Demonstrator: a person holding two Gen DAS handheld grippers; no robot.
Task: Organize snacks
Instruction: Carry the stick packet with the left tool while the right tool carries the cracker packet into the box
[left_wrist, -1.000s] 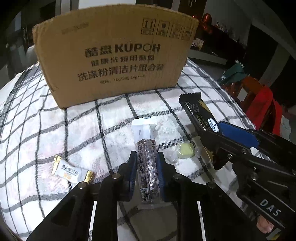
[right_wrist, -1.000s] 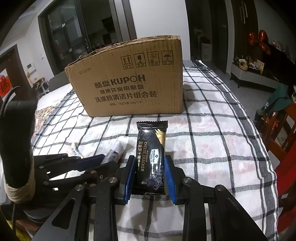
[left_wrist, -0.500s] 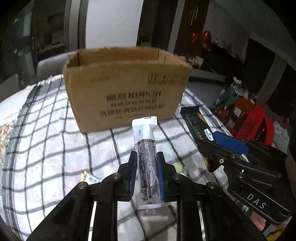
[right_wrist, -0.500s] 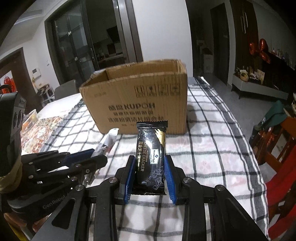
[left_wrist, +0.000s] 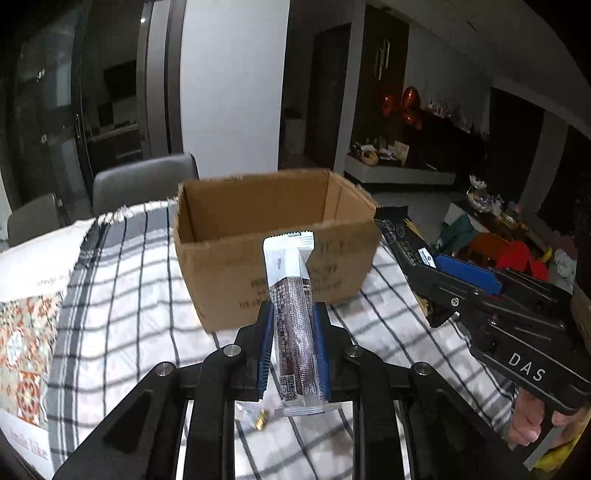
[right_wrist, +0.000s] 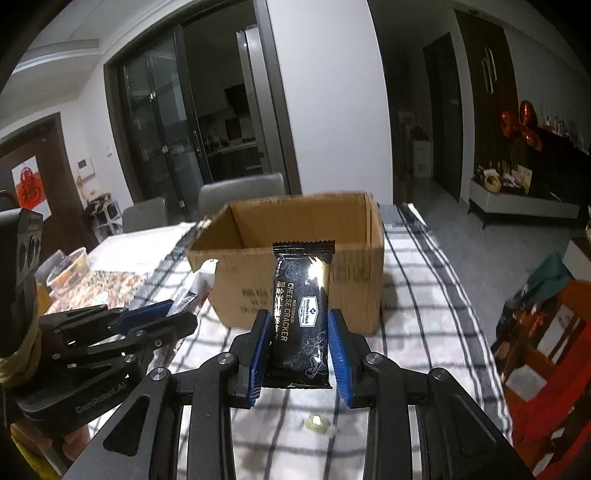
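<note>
My left gripper (left_wrist: 293, 325) is shut on a long white and dark snack bar (left_wrist: 291, 295), held in the air in front of the open cardboard box (left_wrist: 229, 266). My right gripper (right_wrist: 299, 336) is shut on a black cheese cracker packet (right_wrist: 301, 314), also raised before the box (right_wrist: 354, 280). In the left wrist view the right gripper (left_wrist: 443, 288) with its black packet (left_wrist: 399, 232) is at the right. In the right wrist view the left gripper (right_wrist: 159, 317) is at the left. The box's visible inside looks bare.
The box stands on a black-and-white checked tablecloth (left_wrist: 122, 306). A gold-wrapped candy (left_wrist: 260, 424) and a pale green candy (right_wrist: 316, 430) lie on the cloth below the grippers. Grey chairs (left_wrist: 144, 184) stand behind the table. A red chair (right_wrist: 546, 354) is at the right.
Both grippers have risen from the tablecloth with their snacks, so the box's open top and inside now show. The loose candies stayed on the cloth.
</note>
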